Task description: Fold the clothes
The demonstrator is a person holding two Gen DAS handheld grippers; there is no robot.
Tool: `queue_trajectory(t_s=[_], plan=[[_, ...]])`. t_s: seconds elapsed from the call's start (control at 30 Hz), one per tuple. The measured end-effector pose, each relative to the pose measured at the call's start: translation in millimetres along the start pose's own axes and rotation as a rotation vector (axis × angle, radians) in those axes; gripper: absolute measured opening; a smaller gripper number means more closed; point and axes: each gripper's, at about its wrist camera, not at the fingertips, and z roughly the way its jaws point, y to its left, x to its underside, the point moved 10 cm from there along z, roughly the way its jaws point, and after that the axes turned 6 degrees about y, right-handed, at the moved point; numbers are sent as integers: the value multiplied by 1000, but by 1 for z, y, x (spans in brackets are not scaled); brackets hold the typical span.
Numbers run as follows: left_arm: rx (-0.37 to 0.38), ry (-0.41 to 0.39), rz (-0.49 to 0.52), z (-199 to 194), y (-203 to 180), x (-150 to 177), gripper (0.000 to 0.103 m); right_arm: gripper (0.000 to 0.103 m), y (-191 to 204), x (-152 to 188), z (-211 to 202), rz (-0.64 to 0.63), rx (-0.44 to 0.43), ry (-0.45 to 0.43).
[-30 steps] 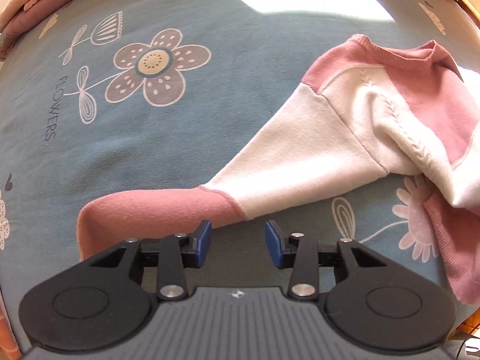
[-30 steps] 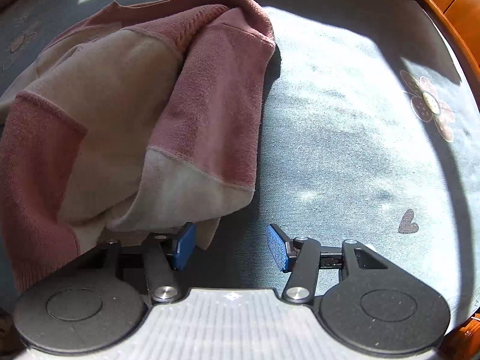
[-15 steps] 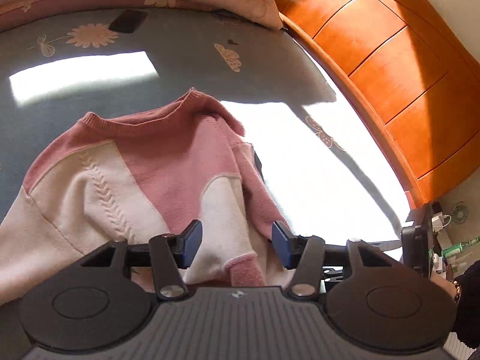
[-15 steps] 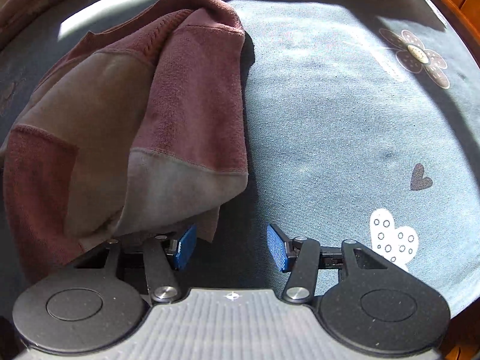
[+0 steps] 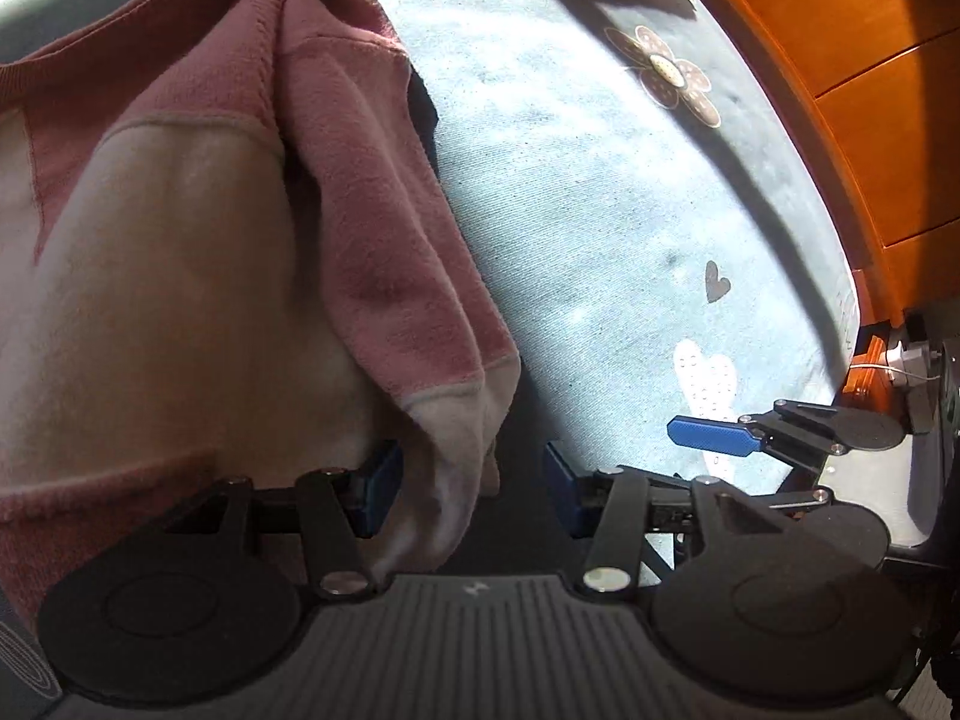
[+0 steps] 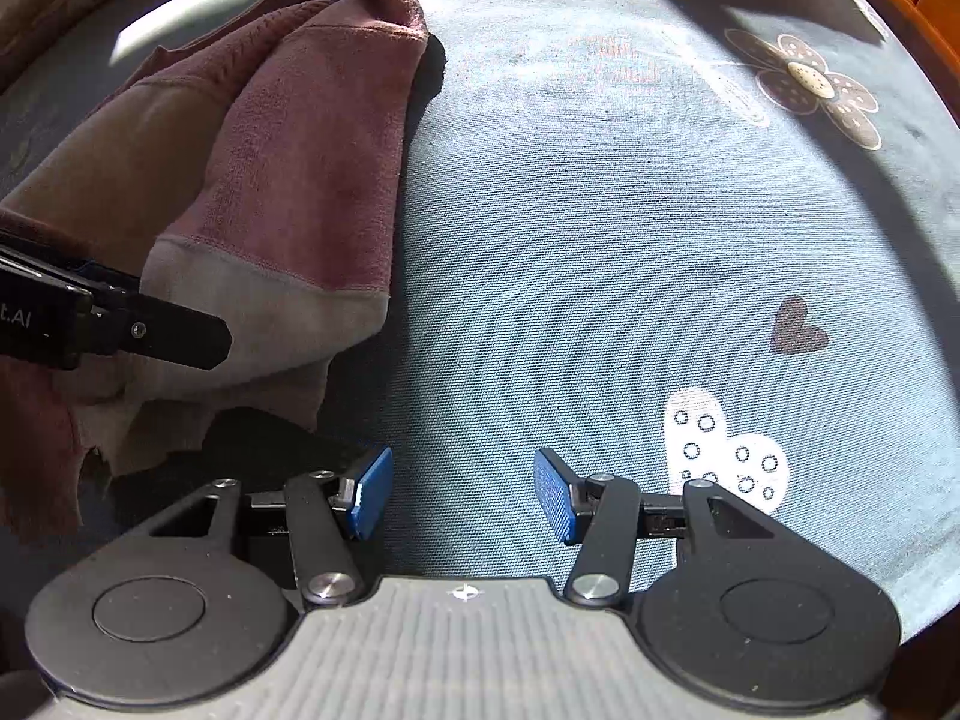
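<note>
A pink and cream sweater [image 5: 210, 228] lies bunched on the blue bed sheet [image 5: 600, 210] and fills the left of the left wrist view. My left gripper [image 5: 471, 495] is open, and the sweater's cream hem corner [image 5: 444, 480] droops between its fingers, against the left pad. In the right wrist view the sweater [image 6: 270, 150] sits at the upper left. My right gripper [image 6: 462, 495] is open over bare sheet, just right of the hem, holding nothing. One of its blue pads [image 5: 714, 438] shows at the right of the left wrist view. The left gripper's black finger [image 6: 156, 333] reaches over the hem.
An orange wooden bed frame [image 5: 870, 90] runs along the right edge of the bed. A plug and white cable [image 5: 900, 360] sit beyond the bed's corner. The sheet [image 6: 600, 240] carries a flower print [image 6: 804, 75] and heart prints [image 6: 720, 456].
My left gripper swung from the sleeve on the far side to the sweater's right hem corner. My right gripper drew back to the right, off the hem, onto bare sheet.
</note>
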Motion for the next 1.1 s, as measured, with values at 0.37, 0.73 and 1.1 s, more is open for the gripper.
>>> queue_trajectory(t_s=[0.37, 0.73, 1.1], plan=[[-52, -95, -80, -26, 26, -12, 5, 57, 10, -7, -8, -55, -107, -30], [-34, -200, -371, -55, 142, -7, 9, 57, 66, -27, -19, -173, -266, -73], [-2, -220, -346, -49, 151, -4, 16, 57, 128, -82, 20, -495, -358, -142]])
